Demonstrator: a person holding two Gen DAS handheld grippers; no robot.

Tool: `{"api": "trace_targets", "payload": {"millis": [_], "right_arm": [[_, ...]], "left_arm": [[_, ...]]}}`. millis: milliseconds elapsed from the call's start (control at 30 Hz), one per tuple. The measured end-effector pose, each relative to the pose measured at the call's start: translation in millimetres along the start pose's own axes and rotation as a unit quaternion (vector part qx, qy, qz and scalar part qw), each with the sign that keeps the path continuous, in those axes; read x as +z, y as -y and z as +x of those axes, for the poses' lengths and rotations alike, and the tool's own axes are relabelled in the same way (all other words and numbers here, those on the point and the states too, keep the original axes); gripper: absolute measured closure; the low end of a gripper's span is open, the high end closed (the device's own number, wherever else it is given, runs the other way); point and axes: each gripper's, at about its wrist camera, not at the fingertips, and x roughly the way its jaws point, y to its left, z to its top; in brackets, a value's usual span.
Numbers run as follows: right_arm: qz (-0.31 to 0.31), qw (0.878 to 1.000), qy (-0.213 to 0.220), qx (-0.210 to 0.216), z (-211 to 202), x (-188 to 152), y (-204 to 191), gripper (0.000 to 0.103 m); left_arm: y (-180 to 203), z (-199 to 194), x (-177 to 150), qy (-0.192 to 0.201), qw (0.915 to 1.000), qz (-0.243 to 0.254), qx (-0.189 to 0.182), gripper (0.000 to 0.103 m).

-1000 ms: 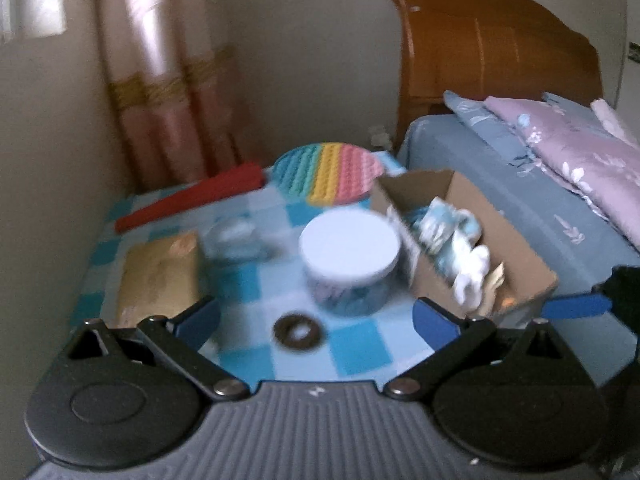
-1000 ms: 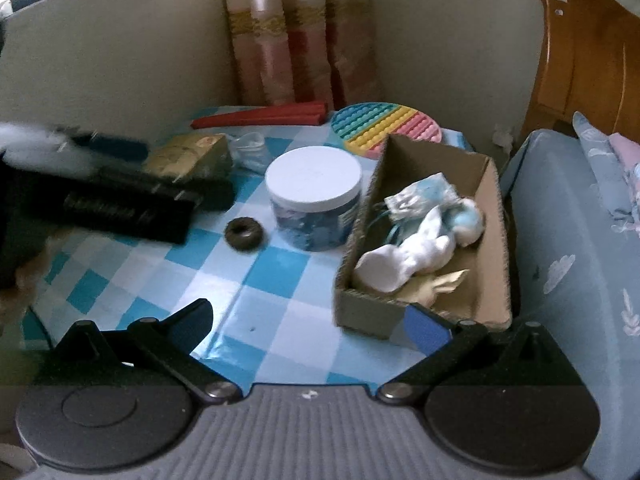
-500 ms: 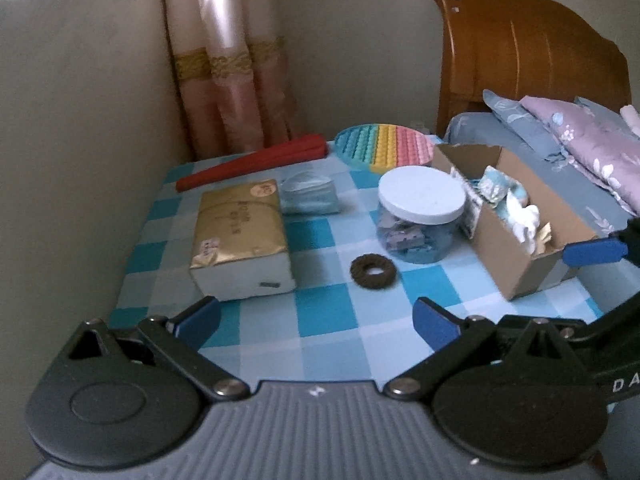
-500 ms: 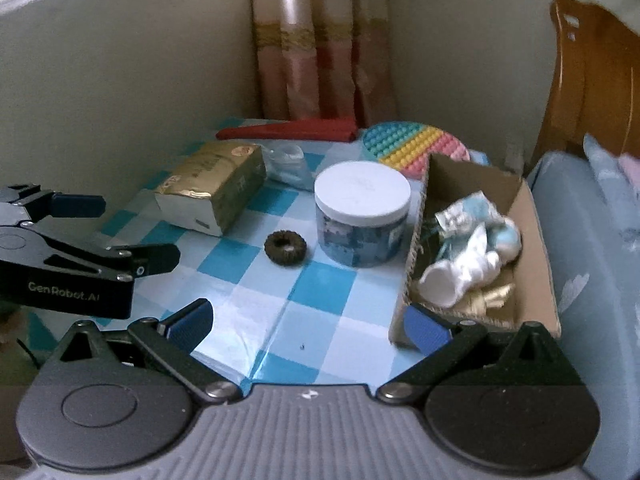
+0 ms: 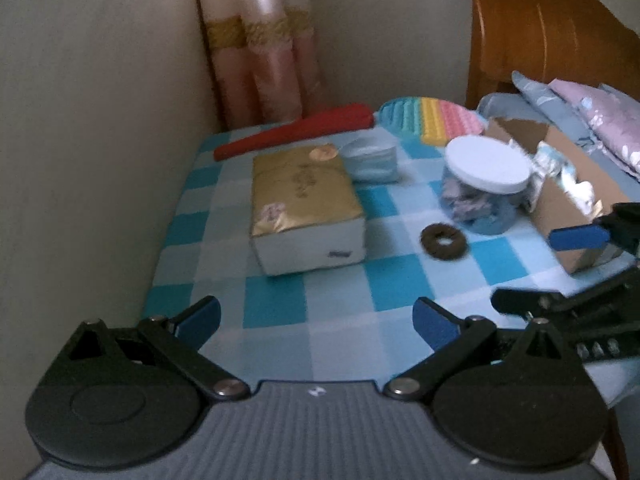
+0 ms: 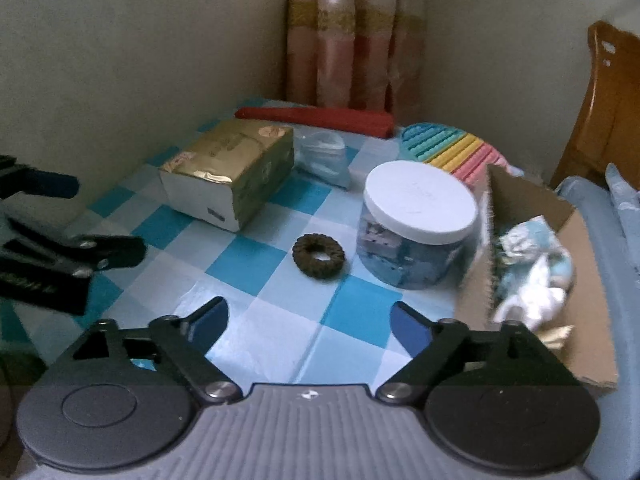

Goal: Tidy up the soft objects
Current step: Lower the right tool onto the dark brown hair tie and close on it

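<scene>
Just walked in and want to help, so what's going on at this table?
A person holds a set of tongs in each hand over the checked table, and nothing is grasped yet. The left tongs are open and empty. The right tongs are closing with nothing between them, pointed toward the brown hair tie beside the white-lidded jar. The tissue pack lies untouched, and the cardboard box already holds some soft items.

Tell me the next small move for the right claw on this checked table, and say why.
Probably ease the right claw forward and down over the dark brown ring-shaped hair tie. The tie lies loose on the blue checked tablecloth just ahead of the claw, beside the white-lidded clear jar. The claw's jaws are closing with nothing between them yet.
</scene>
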Motion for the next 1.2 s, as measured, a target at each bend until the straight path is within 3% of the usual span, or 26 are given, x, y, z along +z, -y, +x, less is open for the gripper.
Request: {"api": "trace_targets", "payload": {"millis": [167, 333, 1000, 1200], "right_arm": [[0.027, 0.999, -0.018, 0.011, 38.3, 7.7, 1.8, 0.028], [0.018, 0.999, -0.028, 0.005, 65.2, 15.6, -3.0, 0.033], [0.017, 1.0, -0.022, -0.009, 95.4, 27.5, 2.0, 0.044], [0.018, 1.0, -0.016, -0.018, 94.8, 26.8, 6.6, 0.062]], "left_arm": [[-10.1, 12.4, -2.0, -0.016, 0.9998, -0.013, -0.007, 0.001], [-10.2, 22.2, -0.6, -0.026, 0.9995, -0.003, -0.017, 0.001], [-10.5, 39.3, 3.6, -0.039, 0.9987, 0.005, -0.031, 0.001], [-3.2, 35.1, 12.0, -0.046, 0.9983, 0.019, -0.029, 0.001]]}}
